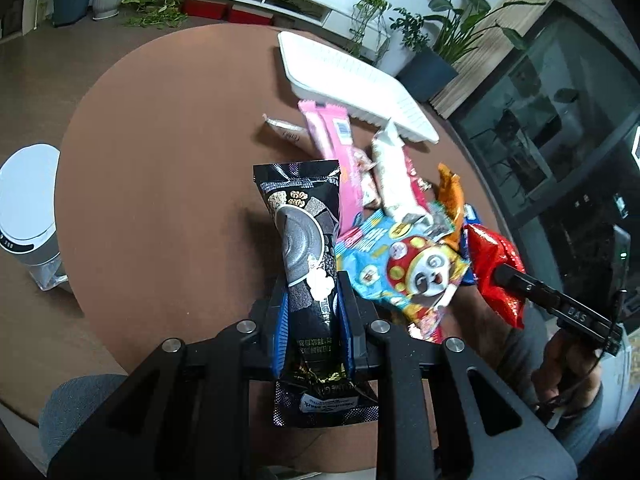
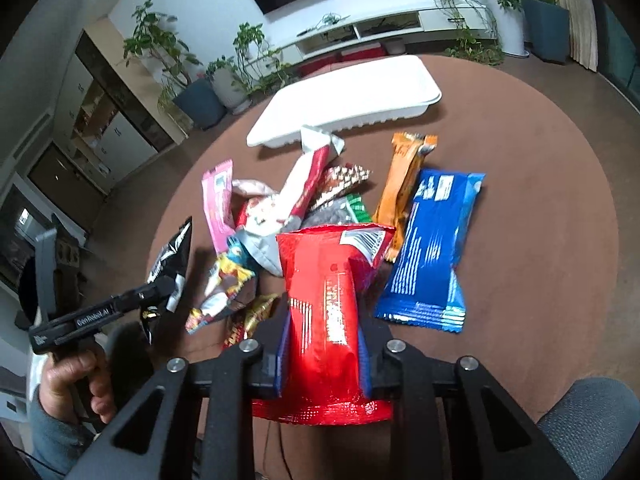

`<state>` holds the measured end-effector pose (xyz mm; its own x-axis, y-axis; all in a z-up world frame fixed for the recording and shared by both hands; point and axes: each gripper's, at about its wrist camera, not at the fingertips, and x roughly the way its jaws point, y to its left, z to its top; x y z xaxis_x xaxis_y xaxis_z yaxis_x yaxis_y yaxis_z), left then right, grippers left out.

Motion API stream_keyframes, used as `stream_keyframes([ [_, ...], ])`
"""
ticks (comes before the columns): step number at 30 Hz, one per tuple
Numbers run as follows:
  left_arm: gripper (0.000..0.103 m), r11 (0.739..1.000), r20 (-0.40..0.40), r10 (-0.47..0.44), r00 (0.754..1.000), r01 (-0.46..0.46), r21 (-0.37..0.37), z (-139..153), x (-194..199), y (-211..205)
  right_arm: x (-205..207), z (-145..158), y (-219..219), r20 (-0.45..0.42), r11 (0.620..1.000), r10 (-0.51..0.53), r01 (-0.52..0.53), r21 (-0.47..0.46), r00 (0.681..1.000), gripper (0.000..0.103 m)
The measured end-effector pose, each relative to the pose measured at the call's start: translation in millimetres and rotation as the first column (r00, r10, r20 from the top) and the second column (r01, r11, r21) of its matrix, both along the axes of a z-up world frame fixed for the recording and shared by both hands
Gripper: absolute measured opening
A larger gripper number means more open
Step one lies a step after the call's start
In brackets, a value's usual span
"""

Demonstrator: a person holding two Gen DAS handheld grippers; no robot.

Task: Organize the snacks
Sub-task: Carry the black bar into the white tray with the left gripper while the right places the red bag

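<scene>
Round brown table [image 2: 520, 240]. White wall w/ low white media shelf [image 2: 360, 32], potted plants [image 2: 248, 64] alongside. Glass-front cabinet [image 1: 560, 128]. White bin [image 1: 28, 208] on floor.

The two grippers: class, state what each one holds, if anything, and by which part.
The left gripper holds the black snack packet near its lower end. The right gripper holds the red snack packet around its lower half.
</scene>
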<state>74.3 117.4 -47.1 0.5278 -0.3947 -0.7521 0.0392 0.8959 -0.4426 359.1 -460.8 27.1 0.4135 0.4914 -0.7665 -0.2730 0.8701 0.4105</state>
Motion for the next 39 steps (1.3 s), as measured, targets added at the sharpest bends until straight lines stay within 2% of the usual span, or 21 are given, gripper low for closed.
stream_keyframes([
  [3,0.019,1.0,0.013,0.002,1.0,-0.002,-0.011,8.7,3.4,5.6,6.1,1.6,-12.6,-0.004,0.999,-0.03,0.03,0.025,1.0,0.028],
  [9,0.019,1.0,0.053,0.016,0.998,-0.017,0.016,32.9,29.3,23.8,28.4,8.9,-54.2,0.008,0.99,-0.133,0.133,0.037,0.991,0.028],
  [13,0.019,0.998,0.098,0.019,0.995,-0.024,0.05,58.6,61.1,31.5,56.8,24.5,-89.6,0.053,0.974,-0.225,0.224,0.03,0.973,0.028],
  [18,0.019,0.998,0.14,-0.002,0.99,-0.008,0.07,91.6,119.3,26.7,107.2,46.7,-115.2,0.123,0.952,-0.306,0.306,0.022,0.944,0.028],
  [21,0.019,0.997,0.128,-0.025,0.992,0.015,0.08,100.8,162.5,19.7,145.4,59.2,-108.1,0.154,0.955,-0.297,0.297,0.026,0.942,0.028],
  [25,0.019,0.991,0.113,-0.072,0.991,0.058,0.124,109.1,215.3,2.5,196.1,68.3,-71.5,0.177,0.979,-0.201,0.201,0.019,0.963,0.028],
  [28,0.019,0.979,0.089,-0.125,0.988,0.108,0.171,101.6,249.3,-23.5,227.8,65.2,-38.8,0.175,0.994,-0.109,0.111,-0.005,0.979,0.028],
  [30,0.019,0.974,0.063,-0.146,0.987,0.132,0.187,85.8,269.0,-43.2,248.3,54.7,-17.4,0.152,0.997,-0.064,0.069,-0.025,0.986,0.028],
  [34,0.019,0.964,0.013,-0.149,0.989,0.142,0.225,59.4,297.1,-59.7,279.2,26.3,5.0,0.094,0.998,-0.028,0.033,-0.052,0.995,0.029],
  [39,0.019,0.958,-0.039,-0.134,0.99,0.14,0.25,31.8,315.1,-72.1,294.7,-3.7,19.5,0.05,0.993,-0.008,0.014,-0.118,0.999,0.029],
])
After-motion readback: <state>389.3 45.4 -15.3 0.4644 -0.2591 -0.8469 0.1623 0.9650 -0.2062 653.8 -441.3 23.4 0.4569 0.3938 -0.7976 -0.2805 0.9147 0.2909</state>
